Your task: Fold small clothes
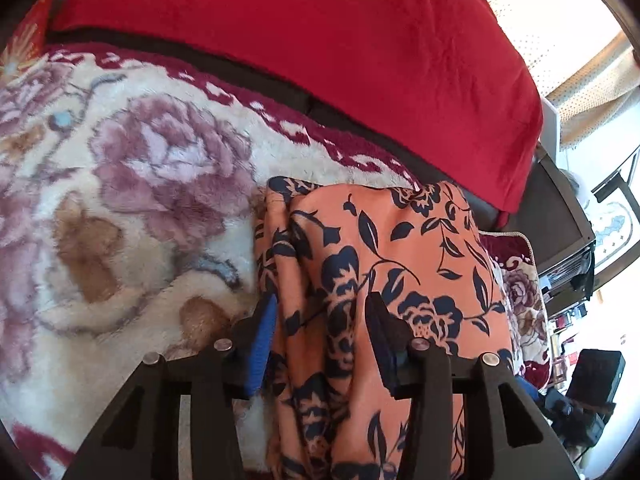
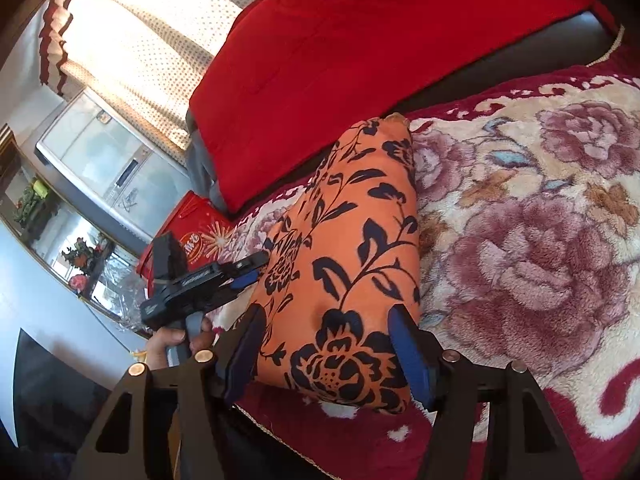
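An orange garment with a dark blue flower print (image 1: 384, 264) lies folded in a long strip on a plush floral blanket (image 1: 120, 200). My left gripper (image 1: 322, 312) is open, its fingers standing either side of the garment's near edge folds. In the right wrist view the same garment (image 2: 352, 240) lies lengthwise, and my right gripper (image 2: 328, 328) is open with its blue-padded fingers straddling the garment's near end. The left gripper (image 2: 256, 268) shows there at the garment's left side, held by a hand.
A red cushion (image 1: 320, 52) lies along the back of the seat, also seen in the right wrist view (image 2: 360, 60). A red printed box (image 2: 192, 232) sits left of the blanket (image 2: 540, 240). Curtains (image 2: 152, 40) and a glass cabinet (image 2: 100, 152) stand beyond.
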The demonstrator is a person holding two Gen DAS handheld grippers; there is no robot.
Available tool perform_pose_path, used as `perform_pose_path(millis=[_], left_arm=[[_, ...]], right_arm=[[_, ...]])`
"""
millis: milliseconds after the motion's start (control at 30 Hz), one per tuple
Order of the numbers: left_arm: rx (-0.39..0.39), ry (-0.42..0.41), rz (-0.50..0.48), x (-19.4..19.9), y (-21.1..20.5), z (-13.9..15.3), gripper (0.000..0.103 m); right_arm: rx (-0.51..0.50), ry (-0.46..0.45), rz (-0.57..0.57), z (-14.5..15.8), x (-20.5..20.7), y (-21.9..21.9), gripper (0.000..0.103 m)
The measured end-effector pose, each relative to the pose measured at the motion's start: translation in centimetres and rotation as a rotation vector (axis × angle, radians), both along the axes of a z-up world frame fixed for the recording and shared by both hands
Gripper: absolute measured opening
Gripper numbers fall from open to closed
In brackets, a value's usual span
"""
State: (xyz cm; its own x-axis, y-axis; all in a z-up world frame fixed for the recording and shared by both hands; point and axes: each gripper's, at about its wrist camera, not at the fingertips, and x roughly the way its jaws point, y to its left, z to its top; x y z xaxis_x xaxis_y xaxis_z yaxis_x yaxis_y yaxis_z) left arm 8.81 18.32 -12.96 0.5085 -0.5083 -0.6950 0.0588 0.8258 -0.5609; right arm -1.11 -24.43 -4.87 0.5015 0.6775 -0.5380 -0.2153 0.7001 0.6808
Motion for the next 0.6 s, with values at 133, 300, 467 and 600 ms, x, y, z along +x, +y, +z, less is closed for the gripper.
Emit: perform_pose_path(millis=[133,300,467,600], left_arm=[[-0.010,0.019,0.018,2.0,0.1,-0.1,0.046],[0.050,-0.001,-0.049,3.4,-1.2,0.0,0.014],[0.129,-0.215,-0.067,1.0,-2.1,4.4,0.012],[0.178,-0.179,-0.080,1.9,-2.1,1.8,0.012]], right_arm=[[-0.009,-0.003,0.000,0.2,0.0,-0.1,0.067],[-0.012,0.012,-0.009,-0.4,0.4,-0.5,0.067],[-0.017,0.016,-0.019,-0.8,0.5,-0.7,0.067],[-0.020,0.020,-0.024,-0.9,0.9,-0.8,0.067]])
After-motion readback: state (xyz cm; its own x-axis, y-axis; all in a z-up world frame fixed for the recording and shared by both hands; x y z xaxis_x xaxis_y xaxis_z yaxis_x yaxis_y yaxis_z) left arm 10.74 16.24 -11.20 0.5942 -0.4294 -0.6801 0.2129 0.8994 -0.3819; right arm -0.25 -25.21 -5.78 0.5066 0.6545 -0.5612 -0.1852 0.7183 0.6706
